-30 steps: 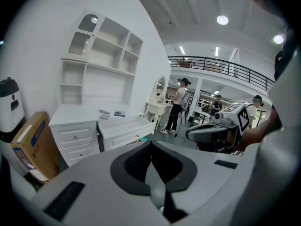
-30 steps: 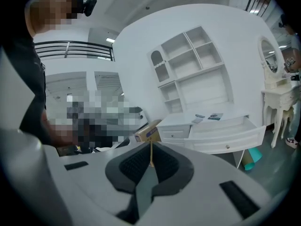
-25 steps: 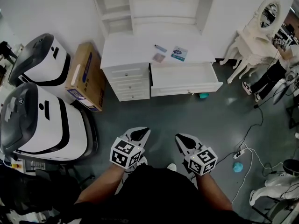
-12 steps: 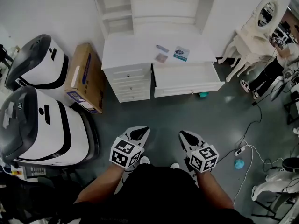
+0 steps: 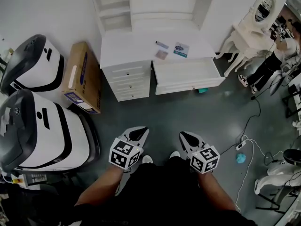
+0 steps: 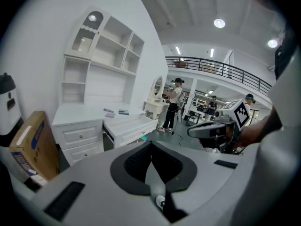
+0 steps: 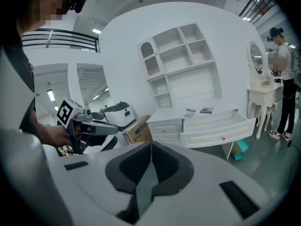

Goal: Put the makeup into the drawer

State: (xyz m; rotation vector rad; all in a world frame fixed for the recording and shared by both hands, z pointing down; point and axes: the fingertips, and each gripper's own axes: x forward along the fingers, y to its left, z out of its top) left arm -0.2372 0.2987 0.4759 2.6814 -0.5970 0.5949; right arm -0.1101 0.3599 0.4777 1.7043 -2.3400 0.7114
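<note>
The white dresser (image 5: 123,47) with its shelved hutch stood against the far wall, well apart from the person, with two big white-and-black machines (image 5: 44,128) and a cardboard box (image 5: 81,76) to its left. A small mirrored vanity table (image 5: 248,25) stood off to its right. The dresser's right-hand drawer (image 5: 187,72) was pulled out and looked bare inside. Down near the person's feet, the left gripper (image 5: 139,133) and the right gripper (image 5: 186,136) were held side by side, pointing at the dresser. Each had its pads pressed together with nothing between them. The makeup lay on the dresser top, right of the middle and toward the front edge, just behind the open drawer. There was a teal-printed packet (image 5: 180,49), a flat pinkish compact (image 5: 161,55) nearest the front edge, and a slim stick (image 5: 162,44) behind it. I judged the task hardly started. The drawer was ready, but all three pieces were yet to be picked up and laid inside, and the person had yet to come within reach. Compared with a second before, the dresser sat a touch higher in the head view. The makeup had kept its places, the drawer stayed just as far out, and both grippers remained closed and empty.
</note>
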